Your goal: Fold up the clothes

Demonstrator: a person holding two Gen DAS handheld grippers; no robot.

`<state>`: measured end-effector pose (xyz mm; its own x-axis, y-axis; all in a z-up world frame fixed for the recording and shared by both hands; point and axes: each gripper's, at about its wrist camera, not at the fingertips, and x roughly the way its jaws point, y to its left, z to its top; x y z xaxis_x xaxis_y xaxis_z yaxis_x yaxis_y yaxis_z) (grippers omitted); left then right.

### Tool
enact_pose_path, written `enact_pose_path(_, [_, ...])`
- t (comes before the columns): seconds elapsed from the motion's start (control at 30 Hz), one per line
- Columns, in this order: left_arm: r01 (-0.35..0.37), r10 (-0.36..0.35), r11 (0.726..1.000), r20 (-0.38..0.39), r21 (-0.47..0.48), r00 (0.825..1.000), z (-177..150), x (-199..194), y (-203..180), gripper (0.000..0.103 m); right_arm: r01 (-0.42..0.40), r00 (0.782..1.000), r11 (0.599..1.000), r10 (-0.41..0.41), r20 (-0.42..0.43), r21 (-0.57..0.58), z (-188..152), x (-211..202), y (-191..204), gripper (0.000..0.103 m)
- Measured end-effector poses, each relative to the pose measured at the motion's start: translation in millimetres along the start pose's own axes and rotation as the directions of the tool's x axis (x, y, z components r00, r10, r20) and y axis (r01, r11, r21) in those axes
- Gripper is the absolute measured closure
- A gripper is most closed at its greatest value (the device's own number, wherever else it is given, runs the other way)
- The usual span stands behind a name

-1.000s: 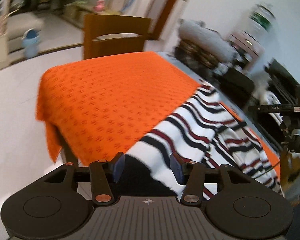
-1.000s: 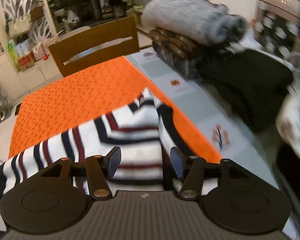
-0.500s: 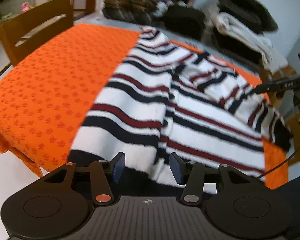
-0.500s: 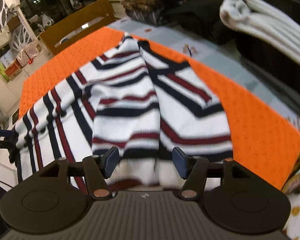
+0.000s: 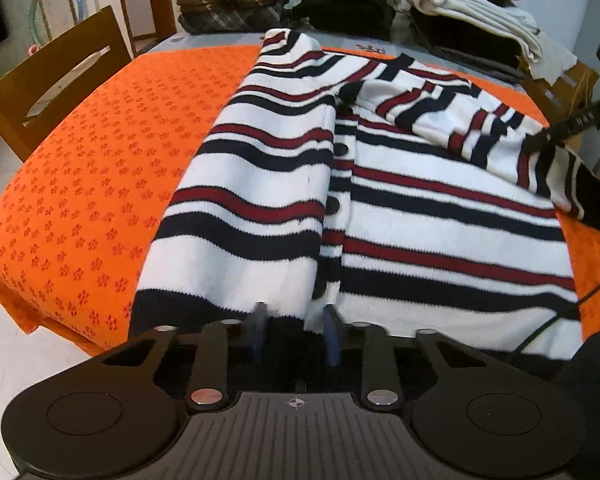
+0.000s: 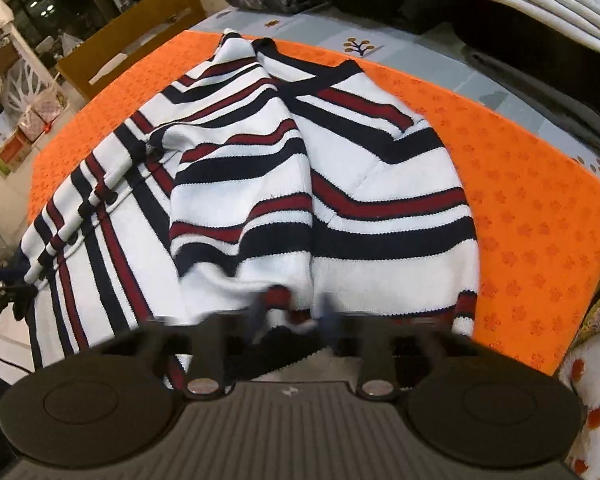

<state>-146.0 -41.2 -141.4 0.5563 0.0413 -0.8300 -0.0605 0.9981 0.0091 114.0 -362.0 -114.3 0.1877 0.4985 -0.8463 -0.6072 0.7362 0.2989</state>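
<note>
Our left gripper (image 5: 296, 330) and right gripper (image 6: 294, 316), jaws just closing, grasp the striped cardigan (image 5: 380, 200) hem; its collar points away from us

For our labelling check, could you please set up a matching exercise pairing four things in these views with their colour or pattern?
Things:
1. cardigan
2. table cover
3. chair
4. folded stack at far right

Descriptions:
A. plain brown wood
B. off-white
C. white with navy and red stripes
D. orange with a small repeated motif

Pairs: 1-C, 2-D, 3-A, 4-B
</note>
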Motion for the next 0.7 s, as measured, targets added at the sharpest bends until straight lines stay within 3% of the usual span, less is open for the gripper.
enact_pose_path(0.27, [0.039, -0.040, 0.999, 0.067, 0.006, 0.997, 13.2, -32.4, 4.9, 0.096, 0.025, 0.998, 0.999, -0.027, 0.058, 0.034, 6.5, -29.7, 6.4, 0.096])
enact_pose_path(0.47, [0.093, -0.093, 0.995, 0.020, 0.035, 0.995, 13.1, -26.7, 4.2, 0.096, 0.052, 0.996, 0.995, -0.057, 0.066, 0.083, -0.1, -47.5, -3.1, 0.096])
enact_pose_path(0.7, [0.145, -0.146, 0.988, 0.021, 0.054, 0.989, 12.0, -33.5, 8.6, 0.096, 0.121, 0.985, 0.984, -0.135, 0.109, 0.130, -6.9, -67.3, -11.9, 0.096])
